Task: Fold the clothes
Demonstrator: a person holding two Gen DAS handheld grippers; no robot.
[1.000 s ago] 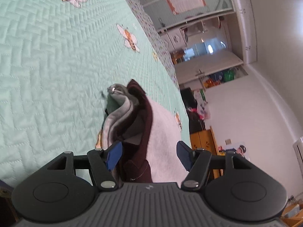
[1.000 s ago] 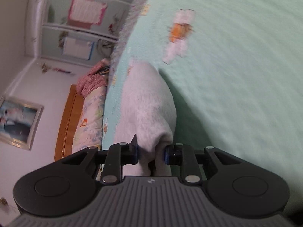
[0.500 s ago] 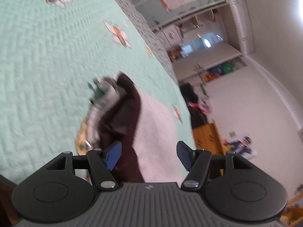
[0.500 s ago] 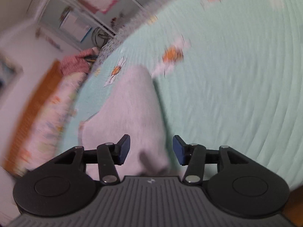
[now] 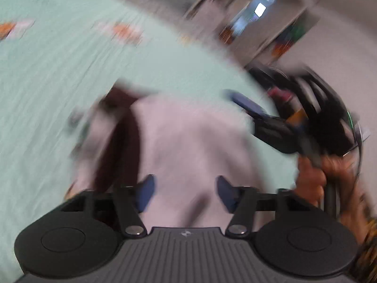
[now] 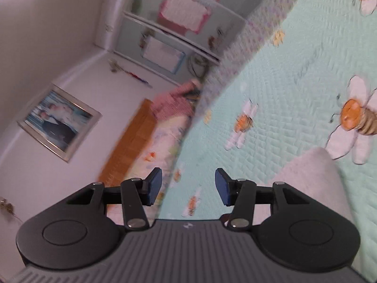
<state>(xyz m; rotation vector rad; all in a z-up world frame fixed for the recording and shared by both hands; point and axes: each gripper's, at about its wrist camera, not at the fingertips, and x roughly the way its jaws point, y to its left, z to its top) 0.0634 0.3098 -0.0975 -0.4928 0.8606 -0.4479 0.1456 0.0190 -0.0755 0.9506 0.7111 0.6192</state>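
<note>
A folded pile of clothes lies on the mint-green quilted bedspread (image 5: 47,75). Its top is a pale grey fleece garment (image 5: 193,141), with a dark maroon piece (image 5: 122,136) along its left side. My left gripper (image 5: 186,194) hovers open just above the near edge of the fleece, holding nothing; this view is blurred by motion. The right gripper (image 5: 264,120) shows in the left wrist view at the pile's far right, held by a hand (image 5: 313,179). In the right wrist view my right gripper (image 6: 186,186) is open and empty, and the grey fleece (image 6: 313,179) sits at lower right beside it.
The bedspread (image 6: 294,89) carries bee and daisy prints. Beyond the bed's edge stand a wooden headboard (image 6: 132,139), a pink cloth heap (image 6: 174,101), a framed picture (image 6: 59,122) on the wall and wardrobe doors (image 6: 183,16). Dark cluttered items (image 5: 313,99) lie past the bed's far side.
The right gripper let go of the grey fleece, opened and swung left off the pile. The left gripper, open throughout, swung right so the fleece now lies between its fingers.
</note>
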